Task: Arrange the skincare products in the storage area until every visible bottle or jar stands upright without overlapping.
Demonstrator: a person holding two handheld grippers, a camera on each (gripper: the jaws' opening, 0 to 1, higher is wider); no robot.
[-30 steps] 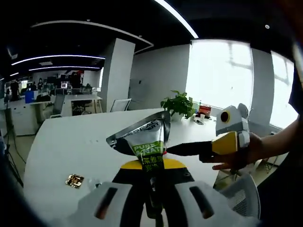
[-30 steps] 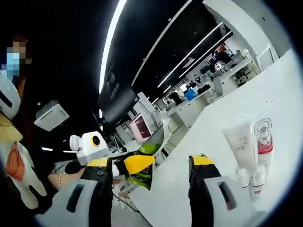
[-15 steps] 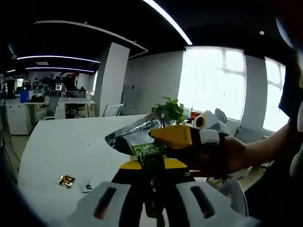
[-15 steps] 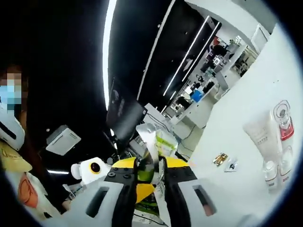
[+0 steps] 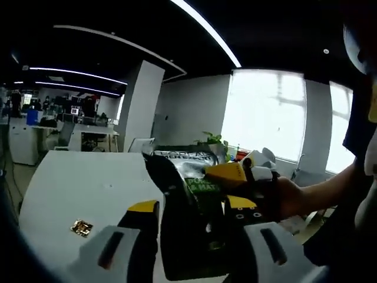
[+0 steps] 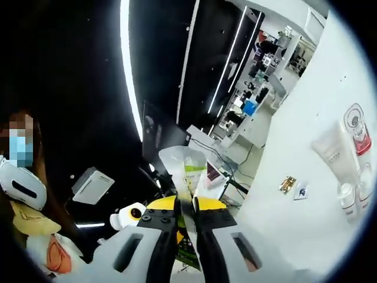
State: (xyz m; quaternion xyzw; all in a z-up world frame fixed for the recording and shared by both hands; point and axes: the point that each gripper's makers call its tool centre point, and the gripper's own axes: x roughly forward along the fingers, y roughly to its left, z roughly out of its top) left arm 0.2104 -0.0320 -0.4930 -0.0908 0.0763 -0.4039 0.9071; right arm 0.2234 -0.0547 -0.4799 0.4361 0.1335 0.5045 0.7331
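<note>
Office lights run overhead above my long white table [image 5: 76, 188]. My left gripper [image 5: 191, 215] has just opened wide, letting go of the green sachet [image 5: 191, 194]; my right gripper [image 6: 187, 215] now pinches it closed, held in the air. Handover done. Tube [image 6: 331, 154] and bottles wait at the table's far edge.

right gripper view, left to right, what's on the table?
Small gold packet → small dark packet → white tube → red-topped bottle.
</note>
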